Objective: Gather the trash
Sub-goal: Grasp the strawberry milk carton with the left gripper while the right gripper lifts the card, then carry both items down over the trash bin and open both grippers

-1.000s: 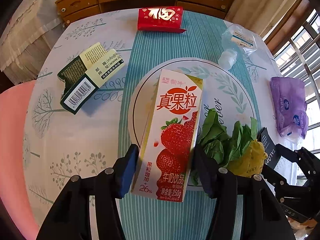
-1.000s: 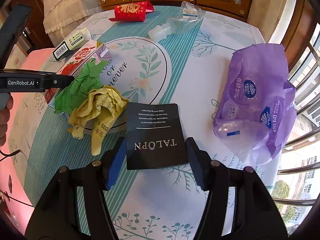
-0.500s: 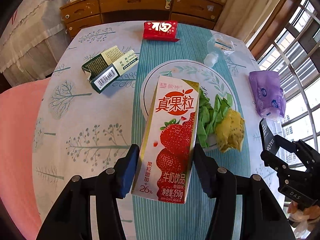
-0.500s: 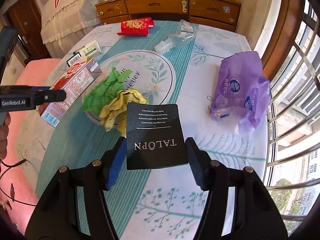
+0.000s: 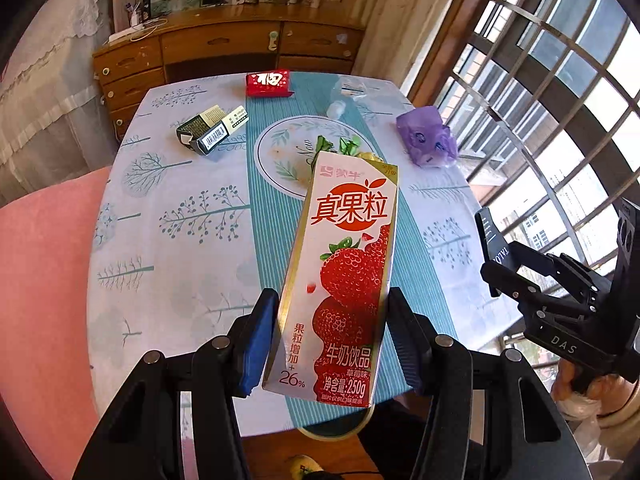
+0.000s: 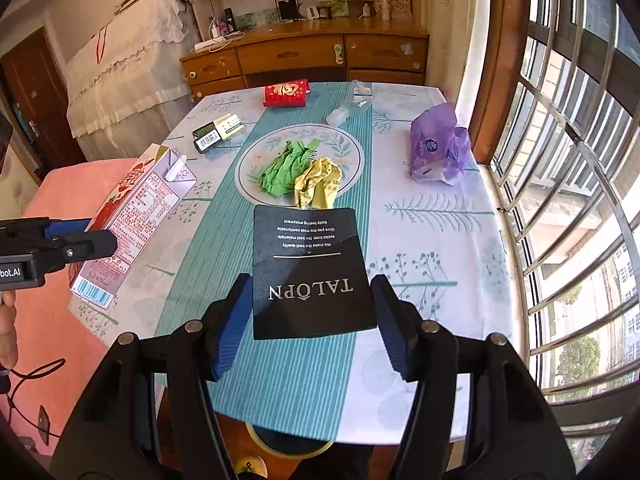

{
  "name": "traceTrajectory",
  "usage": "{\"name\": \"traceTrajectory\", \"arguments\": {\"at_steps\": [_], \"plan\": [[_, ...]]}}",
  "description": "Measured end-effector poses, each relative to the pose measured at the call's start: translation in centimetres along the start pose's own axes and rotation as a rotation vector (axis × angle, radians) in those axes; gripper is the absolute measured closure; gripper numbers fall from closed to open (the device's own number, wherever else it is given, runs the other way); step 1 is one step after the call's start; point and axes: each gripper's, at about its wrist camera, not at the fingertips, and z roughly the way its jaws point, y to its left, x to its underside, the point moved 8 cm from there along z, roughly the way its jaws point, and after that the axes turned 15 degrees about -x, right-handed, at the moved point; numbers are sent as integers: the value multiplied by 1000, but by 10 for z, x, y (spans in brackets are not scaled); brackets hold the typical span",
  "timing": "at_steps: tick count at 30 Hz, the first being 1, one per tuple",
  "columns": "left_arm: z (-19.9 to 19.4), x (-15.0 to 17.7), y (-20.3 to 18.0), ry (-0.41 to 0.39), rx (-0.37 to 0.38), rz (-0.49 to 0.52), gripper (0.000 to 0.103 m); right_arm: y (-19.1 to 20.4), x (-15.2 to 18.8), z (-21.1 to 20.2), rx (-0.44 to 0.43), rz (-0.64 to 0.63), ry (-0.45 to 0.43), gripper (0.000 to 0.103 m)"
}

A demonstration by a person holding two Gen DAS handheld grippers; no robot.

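Observation:
My left gripper (image 5: 334,336) is shut on a strawberry milk carton (image 5: 344,280) and holds it high above the table's near edge; the carton also shows in the right wrist view (image 6: 136,216). My right gripper (image 6: 310,320) is shut on a black TALOPN card packet (image 6: 310,272), held above the near edge; its edge shows in the left wrist view (image 5: 490,240). On the table lie crumpled green paper (image 6: 286,170), yellow paper (image 6: 318,184), a dark green box (image 6: 218,132), a red packet (image 6: 286,94), a clear plastic wrapper (image 6: 354,100) and a purple plastic bag (image 6: 436,148).
The table (image 6: 420,232) has a tree-print cloth with a teal striped runner. A pink seat (image 5: 44,280) lies to the left. A wooden sideboard (image 6: 304,56) stands behind. A barred window (image 6: 568,160) runs along the right. A round rim (image 6: 288,444) shows below the table's near edge.
Both grippers have lifted up and pulled back from the table with the carton and the black packet held. The table now looks smaller and farther away.

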Motion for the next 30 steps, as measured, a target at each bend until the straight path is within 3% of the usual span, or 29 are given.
{"name": "traceTrajectory", "arguments": {"at_steps": [6, 16, 24, 30], "plan": [[-57, 68, 2, -37, 48, 65, 49, 57, 54, -46, 24, 5, -31, 46], [-100, 162, -20, -11, 77, 169, 49, 116, 148, -96, 14, -22, 25, 46], [-93, 209, -49, 39, 70, 167, 49, 106, 190, -104, -53, -37, 98, 46], [-54, 249, -70, 114, 62, 110, 49, 78, 231, -78, -127, -1, 185, 46]]}}
